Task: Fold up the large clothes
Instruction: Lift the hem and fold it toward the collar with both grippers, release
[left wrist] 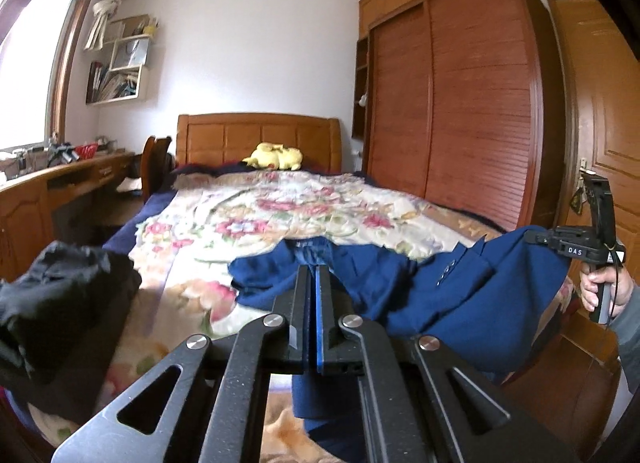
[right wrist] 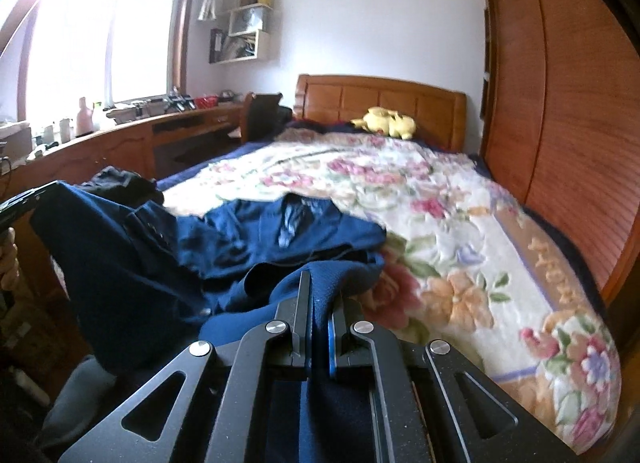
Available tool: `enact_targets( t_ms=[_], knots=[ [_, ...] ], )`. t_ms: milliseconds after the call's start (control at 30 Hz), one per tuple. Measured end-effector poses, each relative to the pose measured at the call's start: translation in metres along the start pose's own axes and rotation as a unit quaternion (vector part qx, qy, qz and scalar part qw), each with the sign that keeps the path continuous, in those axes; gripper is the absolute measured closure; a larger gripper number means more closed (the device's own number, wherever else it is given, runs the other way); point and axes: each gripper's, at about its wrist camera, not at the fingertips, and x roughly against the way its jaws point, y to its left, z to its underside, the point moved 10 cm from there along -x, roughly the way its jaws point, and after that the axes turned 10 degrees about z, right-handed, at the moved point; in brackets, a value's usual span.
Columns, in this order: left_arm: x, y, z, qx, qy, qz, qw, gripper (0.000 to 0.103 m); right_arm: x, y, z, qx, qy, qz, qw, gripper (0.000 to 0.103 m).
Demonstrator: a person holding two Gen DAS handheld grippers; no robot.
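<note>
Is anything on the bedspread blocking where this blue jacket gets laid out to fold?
Nothing visible: the blanket beyond the jacket is bare. The black clothes sit off at its left edge.

White walls [left wrist: 248, 43], bright window [right wrist: 104, 35], wooden wardrobe [left wrist: 460, 95], desk [right wrist: 132, 139], bed headboard [left wrist: 260, 139].

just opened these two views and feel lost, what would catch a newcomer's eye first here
First, the dark blue cloth jacket, lifted off the near end of the bed between two closed grippers: the left hand-held gripper and the right hand-held gripper each pinch an edge. Beyond it spreads the cream floral blanket across the bed, with a yellow plush toy at the wooden headboard. A crumpled black garment lies at the bed's left edge.
</note>
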Motion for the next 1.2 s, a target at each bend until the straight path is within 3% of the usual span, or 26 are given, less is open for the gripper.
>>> enact_targets(
  t_ms=[333,467,700,933,1200],
  knots=[
    [0.028,-0.004,-0.052,-0.021,-0.055,-0.001,0.9983,0.101,0.047,0.0,-0.043,0.011,-0.072,-0.015,0.997,0.099],
    [0.015,0.006,-0.056,-0.023,-0.047,-0.01,0.9986,0.101,0.042,-0.009,-0.05,0.008,-0.079,-0.01,0.997,0.099],
    [-0.039,0.03,-0.026,-0.009,-0.001,-0.019,0.9998,0.101,-0.019,-0.008,-0.031,0.012,-0.028,0.003,1.0,0.099],
    [-0.086,0.062,-0.003,0.019,0.026,-0.037,0.9988,0.101,-0.105,-0.016,-0.009,0.01,0.032,0.02,0.999,0.099],
    [-0.15,0.101,-0.016,0.017,0.051,-0.079,0.9955,0.101,-0.192,-0.023,-0.03,0.0,0.058,0.04,0.997,0.099]
  ],
)
